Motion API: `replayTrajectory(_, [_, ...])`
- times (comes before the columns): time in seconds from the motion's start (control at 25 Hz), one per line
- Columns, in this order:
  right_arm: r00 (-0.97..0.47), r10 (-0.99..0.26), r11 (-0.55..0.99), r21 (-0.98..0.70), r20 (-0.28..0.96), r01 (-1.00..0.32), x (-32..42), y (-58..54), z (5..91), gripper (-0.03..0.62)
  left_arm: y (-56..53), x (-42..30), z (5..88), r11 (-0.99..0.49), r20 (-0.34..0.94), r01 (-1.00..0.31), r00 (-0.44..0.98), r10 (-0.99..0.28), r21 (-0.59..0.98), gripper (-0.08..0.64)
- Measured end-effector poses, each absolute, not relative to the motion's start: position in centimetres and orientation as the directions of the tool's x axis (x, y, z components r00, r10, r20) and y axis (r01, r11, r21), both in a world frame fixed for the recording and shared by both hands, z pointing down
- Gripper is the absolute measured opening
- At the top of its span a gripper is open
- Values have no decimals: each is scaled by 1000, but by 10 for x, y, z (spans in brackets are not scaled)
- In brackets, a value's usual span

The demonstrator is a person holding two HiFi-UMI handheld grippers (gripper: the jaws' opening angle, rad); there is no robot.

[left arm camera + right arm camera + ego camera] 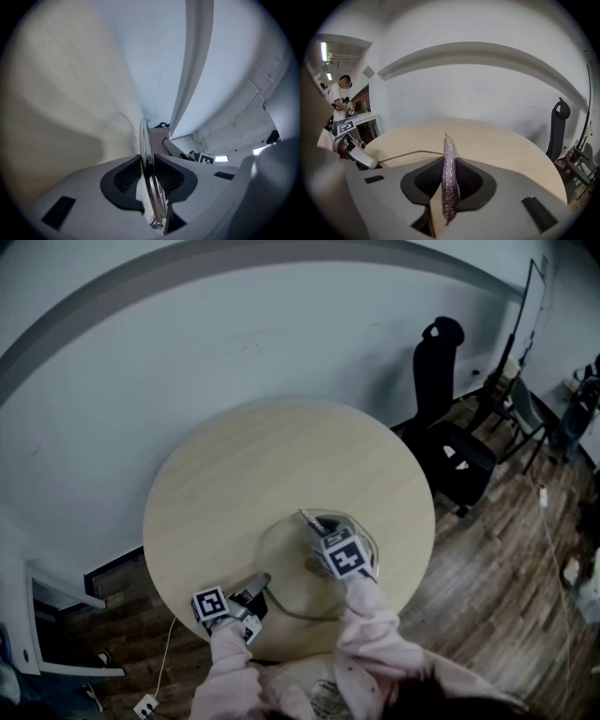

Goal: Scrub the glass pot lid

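Observation:
The glass pot lid (292, 563) lies on the round wooden table (262, 460), near its front edge. My left gripper (262, 586) is shut on the lid's metal rim (150, 180) at the lower left, and the rim runs edge-on between both pads. My right gripper (310, 522) hovers over the lid's far side, shut on a thin purple glittery scrub pad (450, 183) that stands upright between its jaws. In the right gripper view the lid's rim (412, 152) shows as a thin line, with the left gripper (354, 151) at its left end.
A black office chair (452, 439) stands right of the table on the wooden floor. A white wall curves behind the table. A cable and plug (147, 702) lie on the floor at lower left. A person (339, 101) stands at a desk far off.

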State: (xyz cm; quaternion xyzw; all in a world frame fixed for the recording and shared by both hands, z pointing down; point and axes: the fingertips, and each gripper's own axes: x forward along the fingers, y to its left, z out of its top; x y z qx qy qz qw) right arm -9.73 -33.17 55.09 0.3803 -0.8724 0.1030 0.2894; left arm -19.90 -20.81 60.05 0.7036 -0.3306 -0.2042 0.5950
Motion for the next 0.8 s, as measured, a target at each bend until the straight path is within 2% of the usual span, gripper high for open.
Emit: replayTrajectory(0.8, [-585, -545, 752, 41, 601, -658, -126, -314, 556, 84, -208, -201, 602, -68, 117, -238, 682, -722, 969, 78])
